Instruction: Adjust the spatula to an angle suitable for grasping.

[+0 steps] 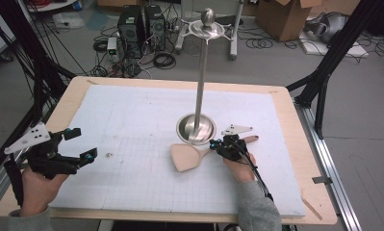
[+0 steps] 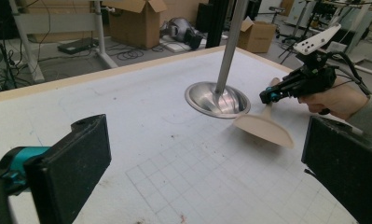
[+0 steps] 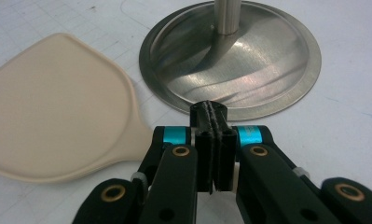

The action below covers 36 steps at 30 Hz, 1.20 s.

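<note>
Writing is nowhere readable on spatula beside right tongs.

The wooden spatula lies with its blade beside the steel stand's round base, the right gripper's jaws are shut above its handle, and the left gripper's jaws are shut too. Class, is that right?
Not quite. The left gripper is open: the left gripper view shows its jaws wide apart with bare mat between them. The rest holds: the wooden spatula lies beside the stand's base, and the right gripper is shut.
</note>
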{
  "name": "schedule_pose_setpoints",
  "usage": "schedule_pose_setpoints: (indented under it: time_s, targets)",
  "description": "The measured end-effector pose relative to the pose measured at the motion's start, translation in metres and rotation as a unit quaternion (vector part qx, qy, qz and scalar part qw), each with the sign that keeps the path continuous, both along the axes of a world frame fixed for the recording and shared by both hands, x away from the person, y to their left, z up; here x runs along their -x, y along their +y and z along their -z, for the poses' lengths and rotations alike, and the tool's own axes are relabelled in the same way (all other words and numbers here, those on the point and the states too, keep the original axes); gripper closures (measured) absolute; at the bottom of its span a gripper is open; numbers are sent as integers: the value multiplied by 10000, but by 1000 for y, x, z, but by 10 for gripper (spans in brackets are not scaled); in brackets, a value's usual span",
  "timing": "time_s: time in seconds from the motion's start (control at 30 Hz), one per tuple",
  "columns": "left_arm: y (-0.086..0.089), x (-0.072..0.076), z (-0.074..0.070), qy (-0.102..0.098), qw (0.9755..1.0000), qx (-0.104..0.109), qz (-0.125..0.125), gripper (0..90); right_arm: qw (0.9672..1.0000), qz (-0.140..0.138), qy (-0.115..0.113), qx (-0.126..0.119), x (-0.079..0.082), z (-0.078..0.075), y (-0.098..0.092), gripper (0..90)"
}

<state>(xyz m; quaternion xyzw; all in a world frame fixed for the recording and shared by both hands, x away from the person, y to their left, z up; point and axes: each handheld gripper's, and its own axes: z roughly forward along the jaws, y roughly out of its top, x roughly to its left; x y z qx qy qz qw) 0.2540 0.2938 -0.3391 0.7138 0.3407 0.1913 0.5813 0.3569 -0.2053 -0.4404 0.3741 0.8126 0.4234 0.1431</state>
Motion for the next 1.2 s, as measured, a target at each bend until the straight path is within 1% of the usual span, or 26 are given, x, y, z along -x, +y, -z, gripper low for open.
schedule_pose_setpoints:
  time_s: [0.37, 0.47, 0.5, 0.6, 0.7, 0.8, 1.0, 1.2]
  targets:
    - [-1, -1, 1, 19, 10000, -26, 9, 17, 10000, -9, 20, 4, -2, 1, 1, 900]
    - [-1, -1, 2, 33, 10000, -27, 12, 17, 10000, -26, 32, 8, -3, 1, 3, 900]
    - [-1, -1, 2, 42, 10000, -21, 9, 17, 10000, -27, 66, 27, -2, 1, 4, 900]
    - [-2, -1, 2, 51, 10000, -34, 4, 17, 9999, -54, 41, 74, -4, 3, 5, 900]
    - [-2, -1, 3, 56, 10000, -40, 2, 17, 9999, -21, 104, 41, -4, 3, 5, 900]
    - [-1, -1, 3, 63, 10000, -35, 3, 17, 9999, -40, 86, 38, -5, 4, 5, 900]
    - [-1, -2, 4, 71, 10000, -28, 6, 17, 9997, -50, 226, -94, -6, 4, 2, 900]
    - [-2, -2, 4, 93, 9999, -51, 16, 17, 9995, -51, 275, -110, -4, 2, 1, 900]
